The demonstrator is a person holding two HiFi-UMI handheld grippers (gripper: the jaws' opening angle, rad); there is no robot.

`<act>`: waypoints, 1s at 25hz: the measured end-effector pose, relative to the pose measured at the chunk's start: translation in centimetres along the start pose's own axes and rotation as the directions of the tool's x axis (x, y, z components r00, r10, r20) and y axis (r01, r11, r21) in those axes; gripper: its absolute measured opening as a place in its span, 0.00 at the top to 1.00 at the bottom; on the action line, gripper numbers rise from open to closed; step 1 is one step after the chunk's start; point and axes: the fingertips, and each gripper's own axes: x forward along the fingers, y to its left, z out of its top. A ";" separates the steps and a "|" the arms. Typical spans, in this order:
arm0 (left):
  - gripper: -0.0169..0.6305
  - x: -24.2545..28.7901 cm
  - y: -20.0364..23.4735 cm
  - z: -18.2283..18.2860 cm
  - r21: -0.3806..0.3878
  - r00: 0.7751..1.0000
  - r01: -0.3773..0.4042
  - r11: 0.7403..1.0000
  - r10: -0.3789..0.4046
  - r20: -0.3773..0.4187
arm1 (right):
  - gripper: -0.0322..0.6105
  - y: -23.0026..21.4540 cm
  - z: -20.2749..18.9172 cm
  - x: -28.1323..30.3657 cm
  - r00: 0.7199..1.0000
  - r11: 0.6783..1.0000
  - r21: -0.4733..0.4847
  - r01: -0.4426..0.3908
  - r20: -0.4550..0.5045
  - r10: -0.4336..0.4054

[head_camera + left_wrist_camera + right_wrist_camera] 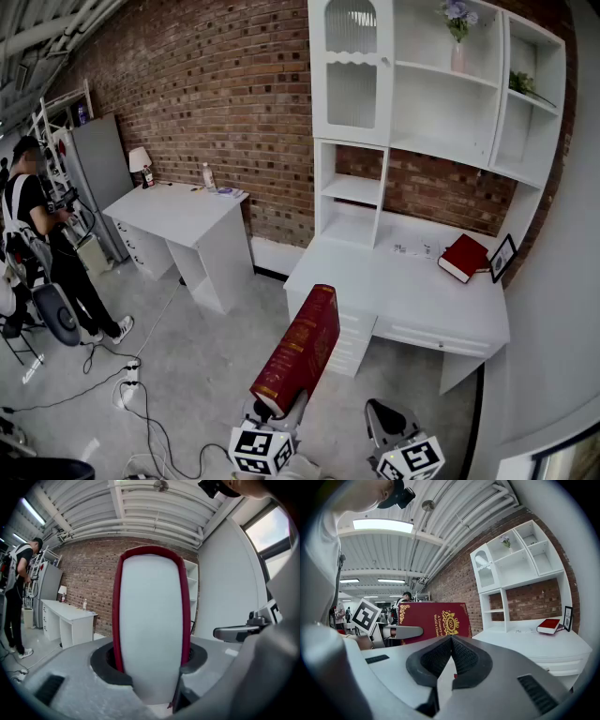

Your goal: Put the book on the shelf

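Observation:
My left gripper (277,411) is shut on the lower end of a thick red book with gold lettering (300,349), which rises tilted toward the white desk (403,286). In the left gripper view the book's white page edge (151,620) fills the space between the jaws of that gripper (151,670). To its right, my right gripper (386,419) is shut with nothing in it; its pads meet in the right gripper view (451,643), where the held book (433,620) shows at the left. The white shelf unit (441,94) stands on the desk against the brick wall.
A second red book (463,256) and a small picture frame (503,257) lie at the desk's right end. A vase of flowers (457,33) stands on an upper shelf. Another white desk (178,214) is at the left, with a person (42,244) and floor cables (141,394) beyond.

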 end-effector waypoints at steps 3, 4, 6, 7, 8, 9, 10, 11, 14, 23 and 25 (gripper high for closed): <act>0.62 -2.3 -1.0 -0.2 0.011 1.000 0.009 1.000 -0.009 -0.002 | 0.94 1.2 -0.8 -1.9 0.999 1.000 0.019 0.015 0.030 -0.015; 0.62 -2.9 -1.4 -0.2 0.020 1.000 0.014 1.000 -0.014 -0.001 | 0.94 1.4 -0.8 -2.4 0.999 0.999 0.026 0.019 0.041 -0.020; 0.62 -4.0 -2.0 0.1 0.040 1.000 0.022 0.999 -0.023 0.009 | 0.94 1.9 -0.6 -3.1 0.998 0.999 0.039 0.021 0.064 -0.024; 0.62 -4.4 -2.1 0.2 0.048 1.000 0.022 0.999 -0.023 0.014 | 0.94 2.3 -0.5 -3.2 0.997 0.999 0.044 0.018 0.078 -0.022; 0.62 -4.8 -2.2 0.3 0.053 1.000 0.019 0.998 -0.020 0.019 | 0.94 2.6 -0.4 -3.3 0.996 0.999 0.047 0.014 0.092 -0.018; 0.62 -5.2 -2.2 0.4 0.057 1.000 0.015 0.998 -0.016 0.022 | 0.94 2.9 -0.3 -3.3 0.995 0.999 0.048 0.008 0.102 -0.013; 0.62 -5.5 -2.3 0.5 0.059 1.000 0.012 0.998 -0.014 0.025 | 0.94 3.2 -0.2 -3.4 0.994 0.999 0.046 0.003 0.107 -0.008; 0.62 -5.6 -2.4 0.6 0.060 1.000 0.012 0.998 -0.013 0.028 | 0.94 3.5 -0.1 -3.5 0.994 0.999 0.041 -0.002 0.110 -0.003; 0.62 -5.8 -2.5 0.8 0.058 0.999 0.014 0.998 -0.017 0.037 | 0.94 3.6 0.3 -3.6 0.993 1.000 0.029 -0.002 0.122 -0.002; 0.62 -5.4 -3.5 1.2 0.038 0.999 0.019 0.999 -0.021 0.047 | 0.94 3.0 1.2 -4.6 0.984 0.997 0.065 -0.033 0.176 0.021; 0.62 -5.2 -3.8 1.1 0.032 0.999 0.021 0.999 -0.023 0.049 | 0.94 2.6 1.0 -4.8 0.985 0.997 0.069 -0.026 0.170 0.014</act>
